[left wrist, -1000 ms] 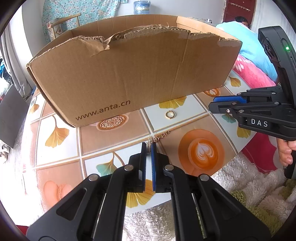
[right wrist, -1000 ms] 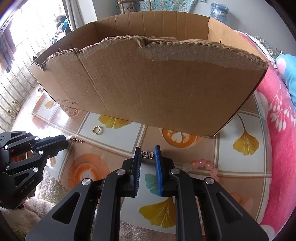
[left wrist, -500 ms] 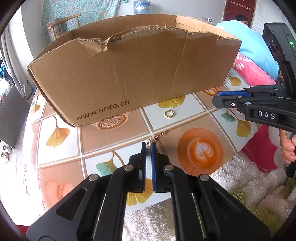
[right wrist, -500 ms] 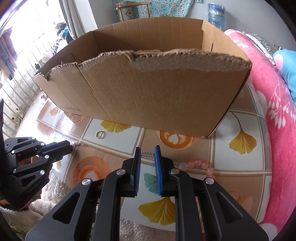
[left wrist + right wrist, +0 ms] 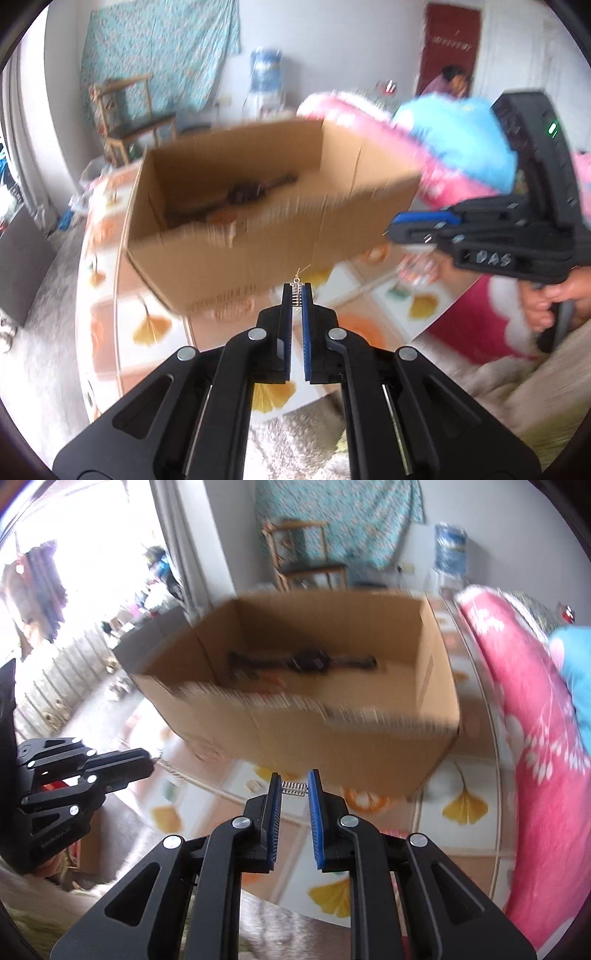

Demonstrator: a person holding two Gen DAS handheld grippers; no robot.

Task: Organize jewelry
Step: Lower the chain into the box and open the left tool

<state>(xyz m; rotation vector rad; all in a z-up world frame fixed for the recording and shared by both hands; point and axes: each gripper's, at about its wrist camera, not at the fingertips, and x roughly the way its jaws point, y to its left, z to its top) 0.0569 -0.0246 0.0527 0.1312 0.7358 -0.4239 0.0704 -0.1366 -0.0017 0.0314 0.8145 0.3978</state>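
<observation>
At the far left of the right wrist view the left gripper [image 5: 151, 762] is clenched on a thin gold chain [image 5: 170, 768], whose links trail from its tips above the tiled table [image 5: 476, 849]; in its own view the chain [image 5: 297, 276] shows only as a small clasp at the pinched blue pads [image 5: 306, 325]; behind, the open cardboard box [image 5: 332, 734] sits on the table with dark, blurred items on its floor; the right gripper [image 5: 294, 788] stands narrowly parted, and the blur hides whether it grips anything; at the far right lies a pink floral blanket [image 5: 532, 746]; a hand [image 5: 554, 299] holds the right gripper's handle.
</observation>
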